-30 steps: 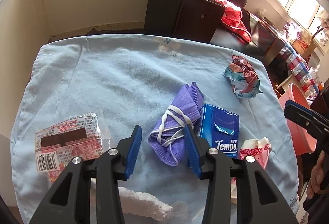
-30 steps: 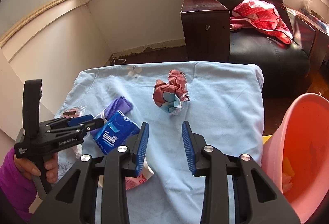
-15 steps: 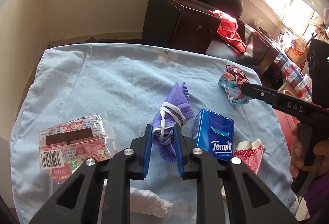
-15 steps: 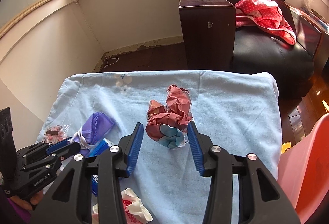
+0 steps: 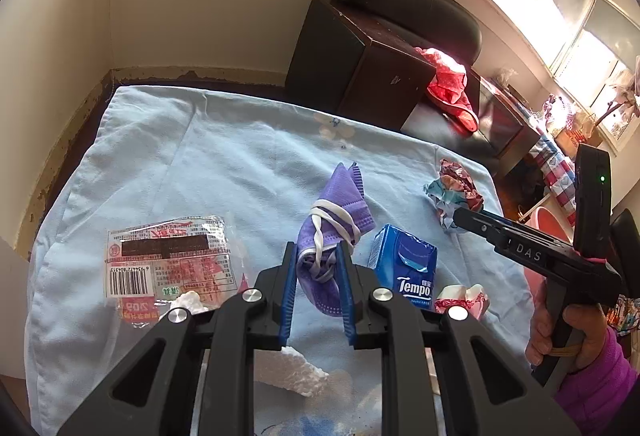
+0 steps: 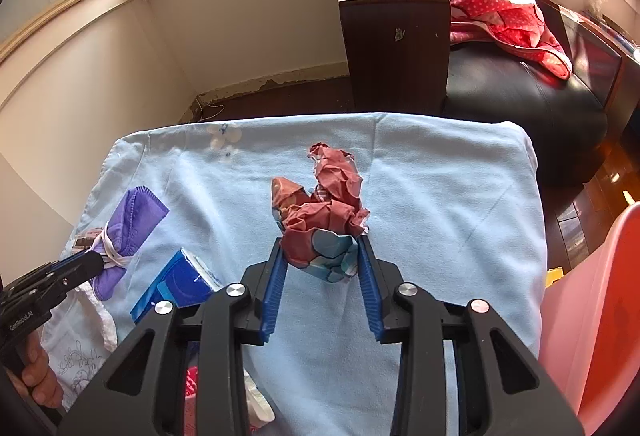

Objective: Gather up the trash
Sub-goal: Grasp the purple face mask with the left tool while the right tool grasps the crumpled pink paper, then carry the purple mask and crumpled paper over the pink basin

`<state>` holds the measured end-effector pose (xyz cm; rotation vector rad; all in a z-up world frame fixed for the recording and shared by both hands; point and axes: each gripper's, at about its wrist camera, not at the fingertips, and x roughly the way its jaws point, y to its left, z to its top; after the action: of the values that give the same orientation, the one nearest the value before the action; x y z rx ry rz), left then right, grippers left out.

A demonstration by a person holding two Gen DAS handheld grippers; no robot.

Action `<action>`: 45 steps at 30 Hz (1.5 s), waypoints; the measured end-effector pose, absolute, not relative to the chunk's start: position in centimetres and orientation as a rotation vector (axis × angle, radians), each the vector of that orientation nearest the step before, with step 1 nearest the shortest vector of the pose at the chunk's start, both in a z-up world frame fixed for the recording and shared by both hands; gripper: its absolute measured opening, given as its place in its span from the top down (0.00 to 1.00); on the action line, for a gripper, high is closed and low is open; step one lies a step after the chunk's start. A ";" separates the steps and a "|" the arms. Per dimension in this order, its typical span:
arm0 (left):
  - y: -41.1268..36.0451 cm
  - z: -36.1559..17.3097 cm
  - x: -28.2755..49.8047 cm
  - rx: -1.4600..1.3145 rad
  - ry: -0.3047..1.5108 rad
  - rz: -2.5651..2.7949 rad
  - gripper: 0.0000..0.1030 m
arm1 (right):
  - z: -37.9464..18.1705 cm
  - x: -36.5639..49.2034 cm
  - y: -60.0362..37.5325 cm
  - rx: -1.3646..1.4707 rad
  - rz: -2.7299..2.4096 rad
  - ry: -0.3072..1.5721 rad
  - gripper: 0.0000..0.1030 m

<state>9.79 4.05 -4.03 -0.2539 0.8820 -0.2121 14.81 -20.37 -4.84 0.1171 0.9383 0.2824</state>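
Purple face mask (image 5: 334, 232), bundled w/ white ear loops, lies on the light-blue cloth (image 5: 224, 164) mid-table; its near end sits between the pads of the left gripper (image 5: 318, 256), jaws narrowed and pressing both sides. Judged clamped; lift off the cloth not evident.

Crumpled red/teal wrapper (image 6: 324, 212) lies toward the far right of the cloth. Right gripper (image 6: 322, 256) has jaws at medium gap, pads touching both flanks of the wrapper's near end. Grip appears made, though firmness cannot be confirmed.

Progress: early-to-mid. Two items in hand, neither deposited. Pink bin (image 6: 592, 316) stands off the table's right edge, near the right gripper; contents not visible here.

Left on cloth:
- Blue Tempo tissue pack (image 5: 406, 268), just right of the mask, touching or nearly so.
- Clear snack wrapper w/ barcode (image 5: 168, 268), left of the left gripper, apart from it.
- White foam pieces (image 5: 296, 376) under/behind the left gripper.
- Small red-and-white wrapper (image 5: 464, 296), right of the tissue pack.

Whether the tissue pack counts as trash: cannot tell.
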 end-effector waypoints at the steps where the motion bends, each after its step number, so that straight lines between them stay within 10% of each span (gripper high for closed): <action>1: 3.9 -3.8 9.6 -0.256 0.876 -0.215 0.82 | -4.7 14.3 -20.6 0.122 0.286 0.933 0.67; 45: -23.0 6.5 3.5 -0.035 0.716 -0.614 0.82 | 2.4 -2.8 -41.0 0.334 -0.058 0.692 0.67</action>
<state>3.50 -23.04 6.46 -0.0346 0.7161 -0.6144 -2.85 -41.01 2.38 0.3337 0.6917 -0.0581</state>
